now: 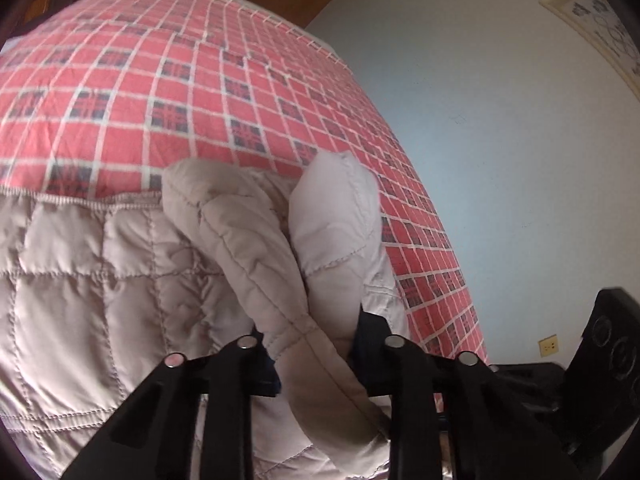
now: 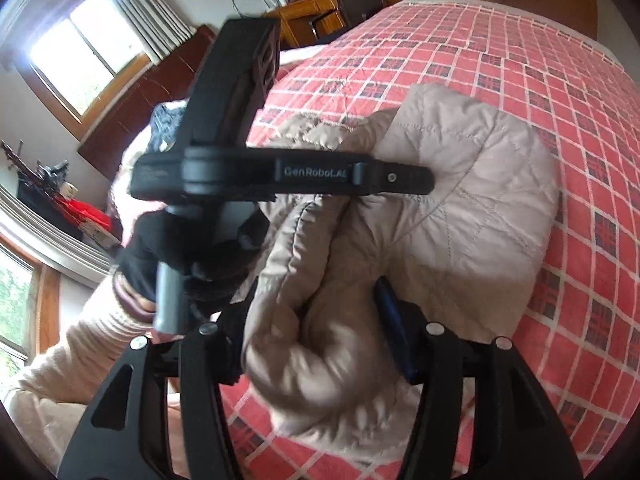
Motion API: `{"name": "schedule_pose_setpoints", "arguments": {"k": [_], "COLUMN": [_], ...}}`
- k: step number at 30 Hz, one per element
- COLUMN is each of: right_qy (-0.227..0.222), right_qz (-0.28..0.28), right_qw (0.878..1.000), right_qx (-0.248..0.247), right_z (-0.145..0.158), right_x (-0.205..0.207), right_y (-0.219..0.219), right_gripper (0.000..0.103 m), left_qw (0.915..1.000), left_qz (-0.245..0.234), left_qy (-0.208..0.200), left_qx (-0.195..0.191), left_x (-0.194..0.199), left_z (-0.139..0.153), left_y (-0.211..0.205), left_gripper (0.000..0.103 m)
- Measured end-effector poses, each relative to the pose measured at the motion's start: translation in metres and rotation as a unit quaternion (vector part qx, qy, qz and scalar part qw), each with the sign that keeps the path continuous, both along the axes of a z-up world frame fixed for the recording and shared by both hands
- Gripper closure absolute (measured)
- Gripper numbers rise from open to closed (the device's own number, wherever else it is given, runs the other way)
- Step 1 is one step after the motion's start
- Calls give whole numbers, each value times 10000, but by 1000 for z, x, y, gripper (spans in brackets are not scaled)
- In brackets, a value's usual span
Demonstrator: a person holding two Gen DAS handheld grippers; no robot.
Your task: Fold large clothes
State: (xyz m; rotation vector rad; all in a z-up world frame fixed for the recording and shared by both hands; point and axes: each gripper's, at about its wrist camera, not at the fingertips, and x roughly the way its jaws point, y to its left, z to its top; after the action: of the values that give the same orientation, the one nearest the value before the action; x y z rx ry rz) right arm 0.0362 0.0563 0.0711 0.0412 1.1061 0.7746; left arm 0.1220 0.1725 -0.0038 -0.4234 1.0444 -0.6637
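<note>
Where you stand: while you lean over the bed (image 1: 168,92), each of your hands carries a claw, and both are gripping the same quilted beige jacket (image 1: 92,296).

Jacket: it lies bunched on the red plaid bedspread (image 2: 500,64), its quilted body spread flat to the left in the left wrist view, with a padded fold rising from it toward the camera. In the right wrist view it sits mid-bed, crumpled and partly lifted.

Left claw (image 1: 320,344): you have it pinching a thick roll of the jacket's fabric; the roll fills the gap between the two black fingers and hangs down past them.

Right claw (image 2: 316,332): you have it pinching another puffy bundle of the jacket, the cloth bulging between the fingers; motion blur softens the lower edge of the bundle.

Other device: in the right wrist view, your left handheld unit (image 2: 280,174) crosses the frame just above the jacket, its side printed "GenRobot.AI".

Left hand (image 2: 188,252): gloved in black, it wraps the unit's handle, a cream knit sleeve (image 2: 80,332) behind it.

Room: a pale wall (image 1: 480,120) borders the bed on one side; a window (image 2: 80,52) and a wooden desk (image 2: 304,12) lie beyond it on the other.
</note>
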Motion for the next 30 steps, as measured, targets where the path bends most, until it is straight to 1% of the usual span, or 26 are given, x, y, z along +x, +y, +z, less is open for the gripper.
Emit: {"name": "schedule_pose_setpoints", "arguments": {"k": [3,5,7,9,11,12,15,17,19,21,24,25,27,30], "right_qy": [8,-46,23,206,308,296,108,-45,-131,-87,106,135,253,393], "right_qz": [-212,-549,-789,-968,-987,-998,-904,-987,-1160,-1242,-1208,-1179,-1051,-877], "right_qw": [9988,9975,9955,9920,9875,9858,9808,9805,9831,9854,9875,9880,9897,9918], "right_qx": [432,439,527,779,1192,1320,1727,1699,1413,1160,1003,984,942,844], "right_z": [16,21,17,10,8,9,22,30,33,28,12,9,-1,-13], "right_x": [-7,-13,-12,-7,-2,-4,-15,-16,-13,-9,0,0,3,7], "right_y": [-32,-56,-73,-89,-100,-105,-118,-121,-121,-117,-107,-104,-94,-76], "right_gripper": [46,43,41,41,41,40,39,39,39,39,39,39,39,39], "left_qw": [9999,9996,9991,9982,9972,9965,9952,9939,9919,9891,9843,9837,9838,9854], "left_qz": [-81,-142,-242,-356,-457,-516,-612,-675,-743,-811,-840,-825,-748,-597], "left_qy": [-111,-136,-215,-353,-476,-517,-599,-665,-727,-872,-1117,-1165,-1218,-1034], "left_qx": [-94,-209,-287,-324,-352,-396,-484,-557,-725,-864,-1074,-1095,-1083,-1215], "left_x": [-3,-5,-9,-13,-18,-19,-20,-22,-26,-31,-42,-44,-45,-40], "left_z": [4,4,7,14,24,29,42,50,61,74,96,100,102,87], "left_y": [0,1,-1,-6,-10,-11,-11,-8,0,10,33,40,56,85], "left_gripper": [84,86,87,88,89,89,90,90,90,90,90,90,90,90]}}
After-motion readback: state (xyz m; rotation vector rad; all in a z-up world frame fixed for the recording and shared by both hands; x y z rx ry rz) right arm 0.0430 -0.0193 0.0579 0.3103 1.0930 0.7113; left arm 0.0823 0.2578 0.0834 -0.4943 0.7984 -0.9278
